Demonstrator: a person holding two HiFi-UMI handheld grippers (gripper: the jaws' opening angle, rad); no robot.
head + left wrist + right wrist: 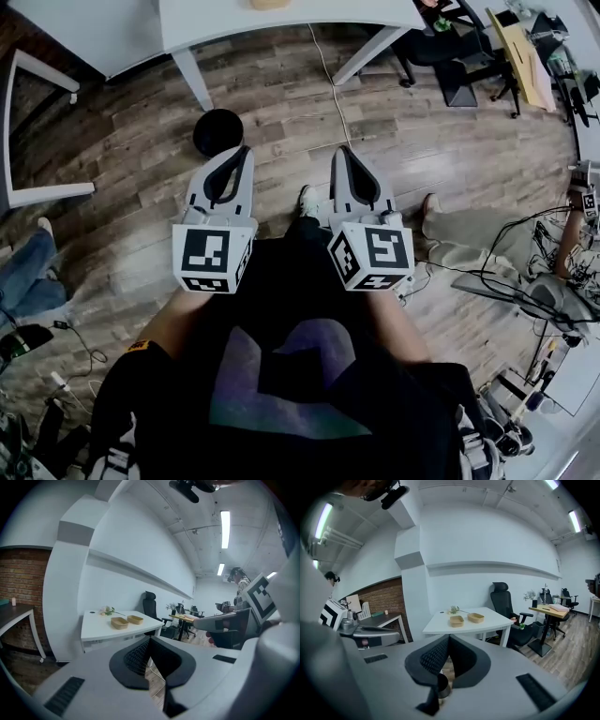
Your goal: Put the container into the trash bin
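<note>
Two tan containers (456,621) (476,617) sit side by side on a white table (440,628); they also show in the left gripper view as one container (119,623) and another container (135,619). A black round trash bin (217,131) stands on the wood floor just beyond my left gripper (245,150). My right gripper (342,150) is held beside the left one at waist height. Both grippers are shut with nothing between their jaws. Part of the trash bin (442,686) peeks under the right jaws.
The white table (281,23) spans the far edge, its legs (192,80) reaching the floor. A black office chair (505,603) and desks stand to the right. A person's legs (464,239) and cables (525,272) lie right; another person's jeans (23,277) are left.
</note>
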